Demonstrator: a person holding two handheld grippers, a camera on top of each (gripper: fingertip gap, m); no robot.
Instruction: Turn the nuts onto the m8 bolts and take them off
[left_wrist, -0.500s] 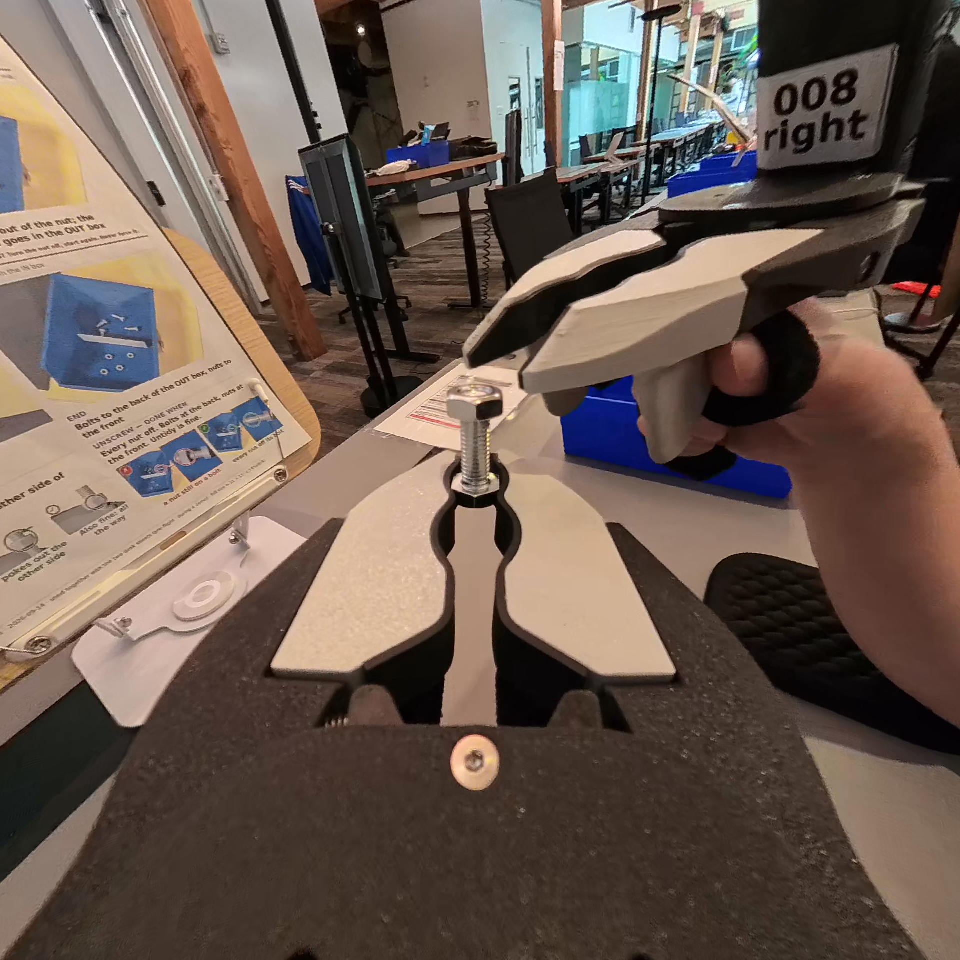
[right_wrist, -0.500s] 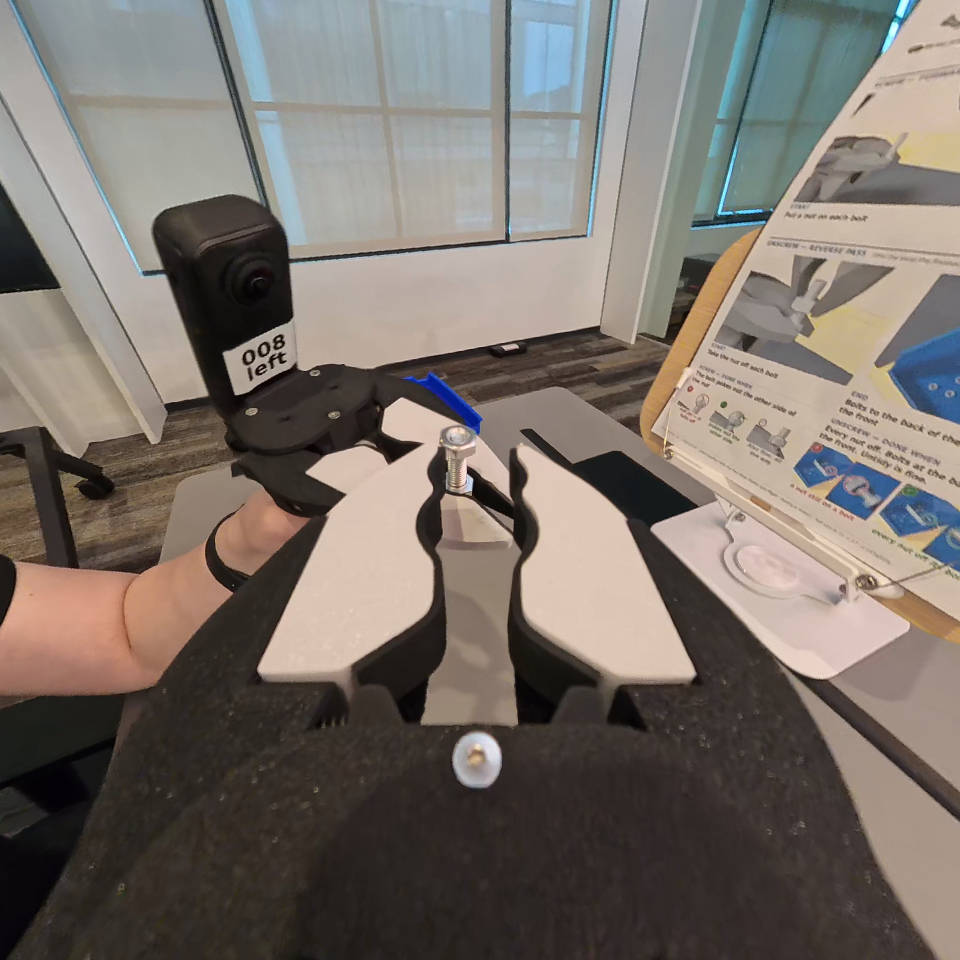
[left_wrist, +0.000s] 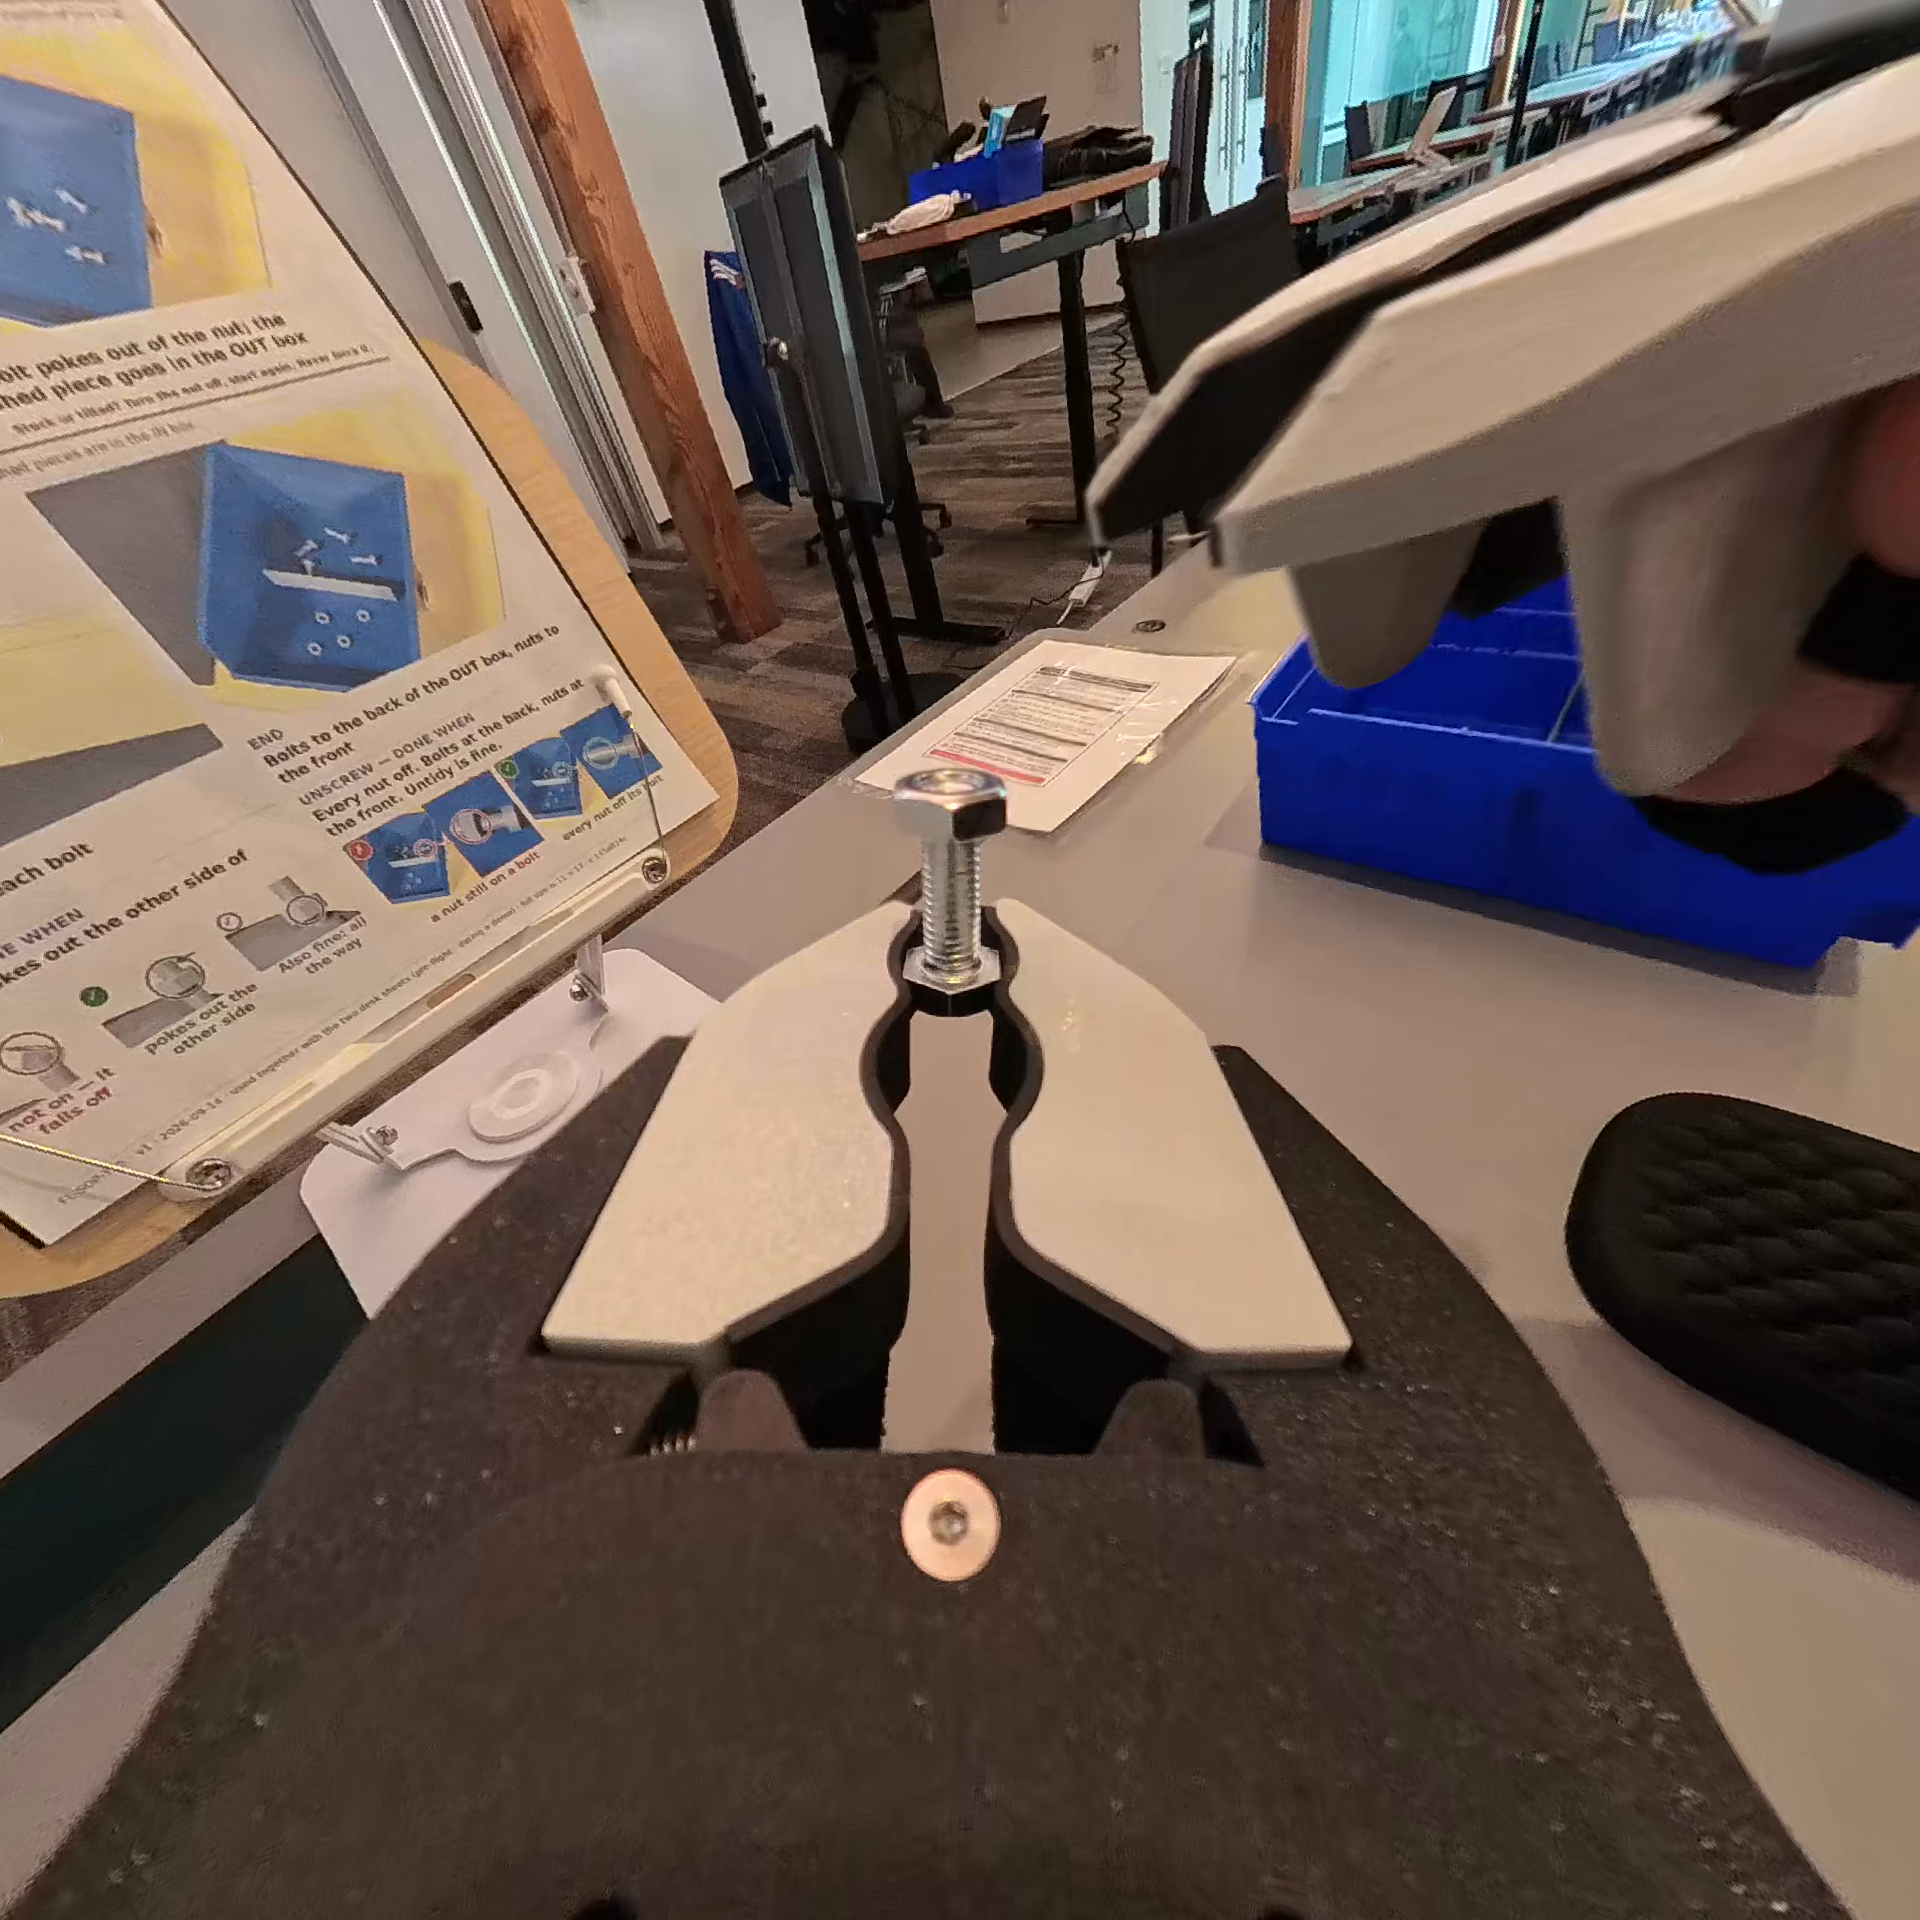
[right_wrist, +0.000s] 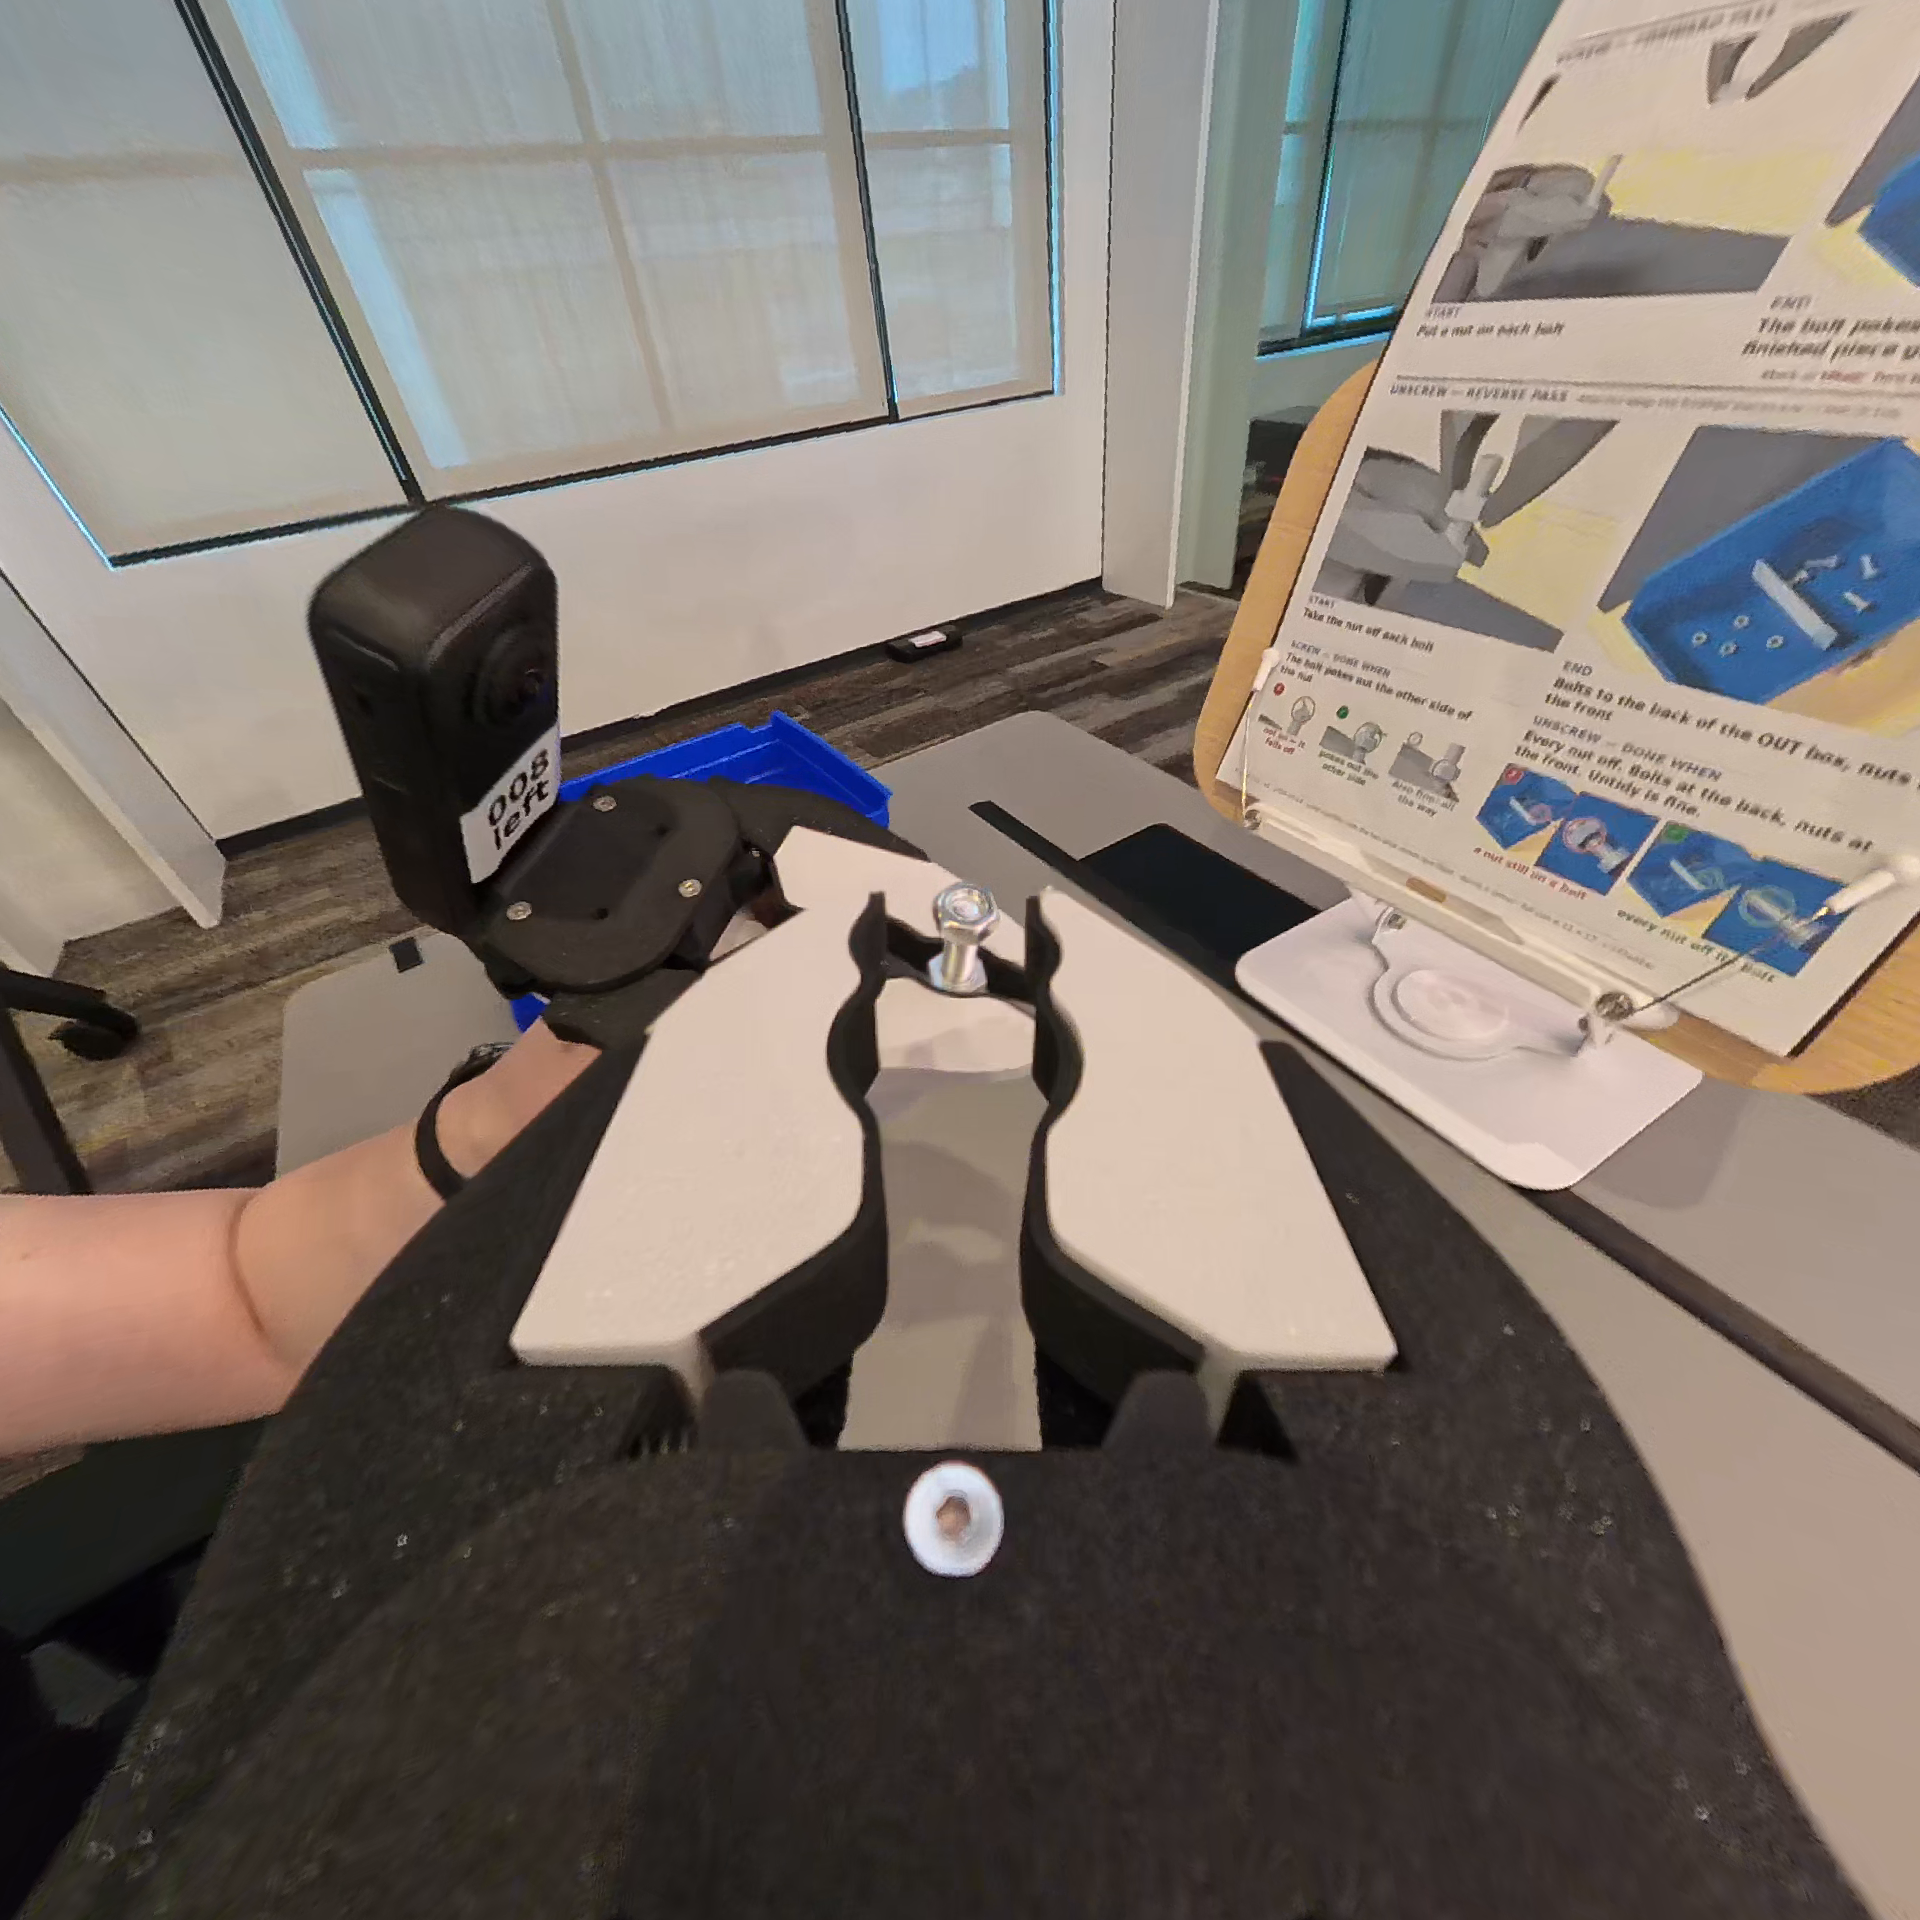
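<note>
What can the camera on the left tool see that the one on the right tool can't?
Only the left wrist view shows the office behind, a wooden post, a paper sheet on the table and a black pad.

Only the right wrist view shows the big windows and the camera mounted on the left gripper.

Both show the bolt standing head up, the nut clamped in the left gripper, the open right gripper near the bolt, a blue bin, the instruction board and the grey table.
</note>
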